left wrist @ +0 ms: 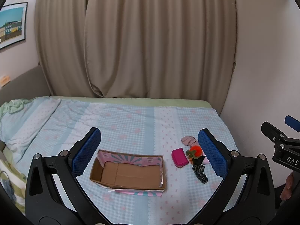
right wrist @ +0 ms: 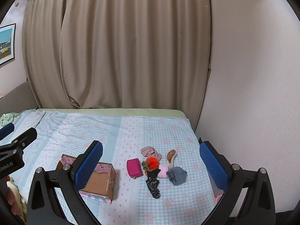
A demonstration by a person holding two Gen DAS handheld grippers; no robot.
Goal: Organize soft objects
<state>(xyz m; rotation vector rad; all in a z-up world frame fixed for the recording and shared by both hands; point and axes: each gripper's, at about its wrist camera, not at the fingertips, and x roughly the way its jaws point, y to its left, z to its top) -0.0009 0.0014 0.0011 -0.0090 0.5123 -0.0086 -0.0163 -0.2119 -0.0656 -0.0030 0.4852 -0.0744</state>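
An open cardboard box point(left wrist: 129, 174) point(right wrist: 101, 181) with pink patterned flaps lies empty on the bed. Right of it sits a cluster of soft things: a magenta pouch point(left wrist: 180, 157) point(right wrist: 134, 167), an orange pompom point(left wrist: 196, 150) point(right wrist: 152, 162), a dark patterned scrunchie point(left wrist: 200, 170) point(right wrist: 153, 186), a dusty-pink fabric piece point(left wrist: 188, 140) point(right wrist: 150, 151), a pale pink puff point(right wrist: 163, 170), a grey rolled cloth point(right wrist: 177, 174) and a brown plush piece point(right wrist: 171, 155). My left gripper point(left wrist: 150, 151) hovers open over the box. My right gripper point(right wrist: 151, 161) hovers open over the cluster. Neither holds anything.
The bed carries a light blue checked sheet point(left wrist: 131, 123) point(right wrist: 93, 131), rumpled at the left. Beige curtains point(left wrist: 135, 37) hang behind it, and a white wall point(right wrist: 253, 75) bounds the bed's right side. A framed picture point(left wrist: 11, 25) hangs at left. A striped blanket point(left wrist: 11, 176) lies at lower left.
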